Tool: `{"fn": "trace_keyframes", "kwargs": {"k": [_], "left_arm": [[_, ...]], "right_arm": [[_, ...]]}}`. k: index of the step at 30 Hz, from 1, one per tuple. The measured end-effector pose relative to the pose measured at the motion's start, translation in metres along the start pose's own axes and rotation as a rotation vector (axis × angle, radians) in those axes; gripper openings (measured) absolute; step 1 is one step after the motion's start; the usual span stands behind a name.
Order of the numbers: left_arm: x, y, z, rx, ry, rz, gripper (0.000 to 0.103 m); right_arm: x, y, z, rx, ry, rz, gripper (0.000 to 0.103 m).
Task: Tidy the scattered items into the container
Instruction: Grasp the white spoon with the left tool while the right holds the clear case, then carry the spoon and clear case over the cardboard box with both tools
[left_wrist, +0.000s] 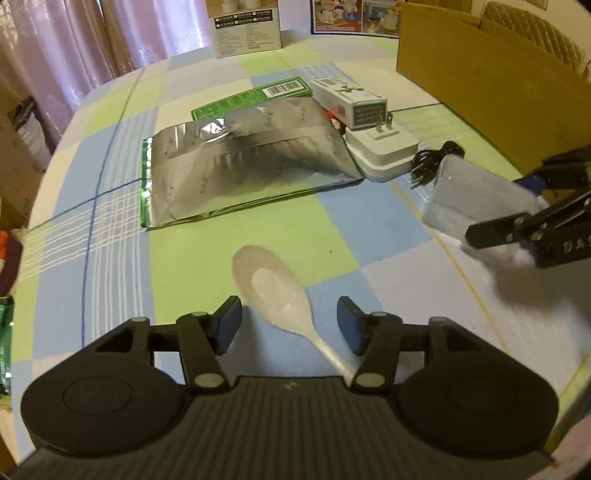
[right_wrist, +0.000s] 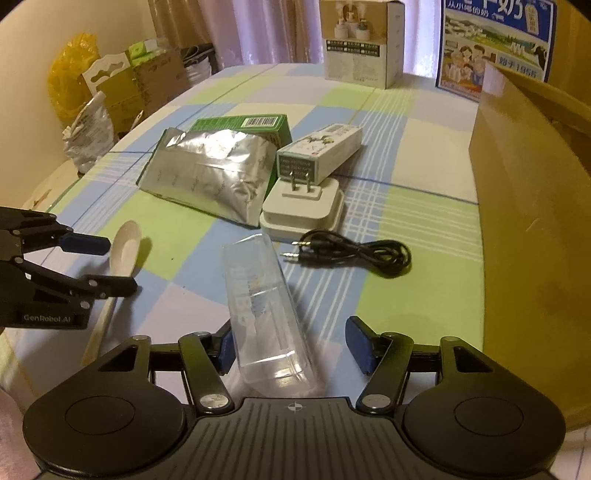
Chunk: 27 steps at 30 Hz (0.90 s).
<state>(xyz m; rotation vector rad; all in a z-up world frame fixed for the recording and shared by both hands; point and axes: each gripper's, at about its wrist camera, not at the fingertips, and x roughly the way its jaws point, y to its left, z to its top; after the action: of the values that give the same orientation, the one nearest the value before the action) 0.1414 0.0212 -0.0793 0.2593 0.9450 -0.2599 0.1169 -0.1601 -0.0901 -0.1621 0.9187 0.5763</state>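
Observation:
A pale spoon (left_wrist: 275, 291) lies on the checked tablecloth between the open jaws of my left gripper (left_wrist: 289, 325); it also shows in the right wrist view (right_wrist: 123, 254). A clear plastic case (right_wrist: 264, 310) lies between the open jaws of my right gripper (right_wrist: 291, 345), close to its left finger. In the left wrist view the case (left_wrist: 476, 199) and right gripper (left_wrist: 517, 206) are at the right. The left gripper (right_wrist: 109, 264) shows at the left in the right wrist view. A tall cardboard box (right_wrist: 532, 206) stands at the right; it also shows in the left wrist view (left_wrist: 491, 85).
A silver foil pouch (left_wrist: 243, 166) lies mid-table over a green box (right_wrist: 251, 123). Beside them are a long white carton (right_wrist: 321, 147), a white plug adapter (right_wrist: 303, 208) and a coiled black cable (right_wrist: 365, 254). Printed boxes (right_wrist: 360, 44) stand at the far edge.

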Motion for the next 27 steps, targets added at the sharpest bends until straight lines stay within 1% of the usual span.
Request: {"fn": "trace_keyframes", "kwargs": {"k": [3, 7, 9, 10, 11, 12, 13, 14, 16, 19, 22, 27], "left_arm": [[0.001, 0.004, 0.001, -0.010, -0.014, 0.032, 0.052], [0.007, 0.010, 0.005, -0.067, -0.018, 0.039, 0.051], [0.010, 0.010, 0.008, -0.073, -0.026, 0.032, 0.044], [0.010, 0.009, 0.009, -0.074, -0.030, 0.021, 0.036], [0.011, 0.008, 0.010, -0.068, -0.031, 0.009, 0.028], [0.011, 0.006, 0.011, -0.051, -0.033, -0.006, 0.024], [0.011, 0.004, 0.011, -0.031, -0.036, -0.024, 0.016], [0.010, 0.003, 0.011, -0.013, -0.038, -0.049, 0.012], [0.007, 0.000, 0.010, 0.017, -0.051, -0.111, 0.011], [0.004, -0.006, 0.006, 0.057, -0.051, -0.141, 0.009], [0.001, -0.008, 0.001, 0.053, -0.054, -0.143, 0.005], [0.001, -0.007, 0.003, 0.031, -0.037, -0.133, 0.005]], "right_arm": [[-0.001, -0.003, 0.001, 0.024, -0.014, 0.008, 0.058], [-0.002, -0.003, 0.001, 0.033, -0.030, 0.012, 0.058], [-0.001, -0.005, 0.001, 0.039, -0.022, 0.023, 0.058], [-0.001, -0.005, 0.001, 0.043, -0.018, 0.030, 0.058], [-0.001, -0.005, 0.000, 0.046, -0.012, 0.038, 0.052], [0.000, -0.006, 0.000, 0.054, -0.007, 0.051, 0.046], [0.000, -0.007, 0.000, 0.073, -0.003, 0.078, 0.035], [0.000, -0.009, 0.000, 0.094, -0.002, 0.096, 0.031], [0.000, -0.011, 0.000, 0.111, -0.004, 0.108, 0.030], [-0.002, -0.009, 0.000, 0.109, -0.011, 0.107, 0.029], [-0.004, -0.006, 0.001, 0.087, -0.027, 0.105, 0.029], [-0.003, -0.003, 0.000, 0.068, -0.025, 0.093, 0.029]]}}
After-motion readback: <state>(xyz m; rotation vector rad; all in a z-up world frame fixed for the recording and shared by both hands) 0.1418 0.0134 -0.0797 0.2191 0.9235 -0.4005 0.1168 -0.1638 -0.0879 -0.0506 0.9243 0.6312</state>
